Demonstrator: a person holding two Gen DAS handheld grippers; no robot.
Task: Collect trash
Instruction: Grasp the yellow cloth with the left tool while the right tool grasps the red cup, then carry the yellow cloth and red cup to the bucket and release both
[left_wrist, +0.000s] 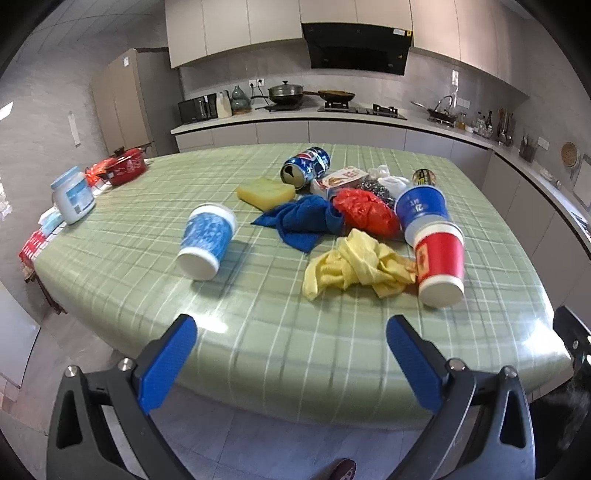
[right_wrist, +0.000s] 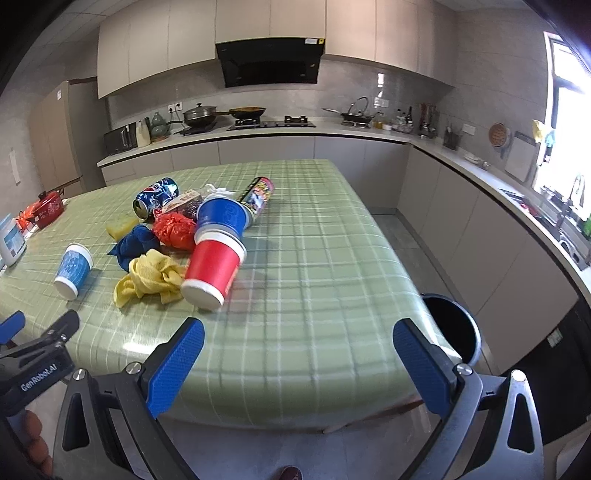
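The green-checked cloth-covered bench (right_wrist: 314, 258) carries the trash heap; its near corners are cut off. A round black bin (right_wrist: 452, 325) stands half hidden behind its right corner. The left gripper (left_wrist: 291, 362) and right gripper (right_wrist: 299, 365) gape wide, empty. A red paper cup (right_wrist: 212, 267) lies tipped, hiding a white packet behind.

A red paper cup (right_wrist: 214, 271) lies on its side, its mouth inside a blue paper cup (right_wrist: 221, 215) behind it, beside a crumpled red plastic bag (right_wrist: 173, 229). A dented blue soda can (right_wrist: 155, 198) lies further back near what seems a small carton (right_wrist: 183, 203). A blue-patterned cup (right_wrist: 73, 270) lies apart at the left, and a black bin (right_wrist: 452, 325) stands open by the table corner.
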